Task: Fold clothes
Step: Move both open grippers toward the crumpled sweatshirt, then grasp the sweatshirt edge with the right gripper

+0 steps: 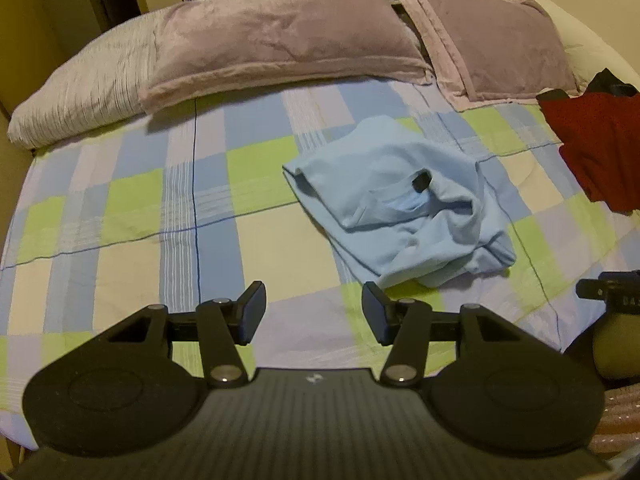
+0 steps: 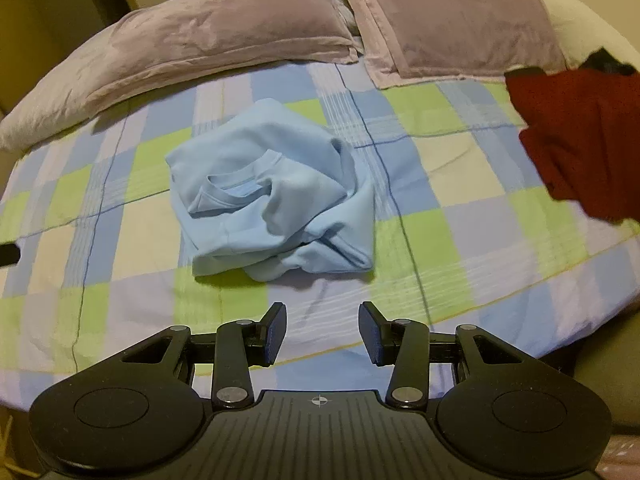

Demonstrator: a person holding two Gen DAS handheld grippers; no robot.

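Observation:
A light blue shirt (image 1: 400, 208) lies crumpled on the checked bedspread (image 1: 168, 216), its collar facing up; it also shows in the right wrist view (image 2: 272, 200). A small dark tag (image 1: 421, 181) sits near the collar. My left gripper (image 1: 314, 314) is open and empty, hovering over the bed just in front of and left of the shirt. My right gripper (image 2: 322, 332) is open and empty, above the bed's near edge, in front of the shirt. Part of the right gripper shows at the right edge of the left wrist view (image 1: 612, 292).
A dark red garment (image 1: 600, 148) lies at the bed's right side, also in the right wrist view (image 2: 584, 140). Two mauve pillows (image 1: 280, 40) (image 1: 496, 44) and a white striped pillow (image 1: 80, 92) lie across the head of the bed. The bed's edge (image 2: 520, 344) runs lower right.

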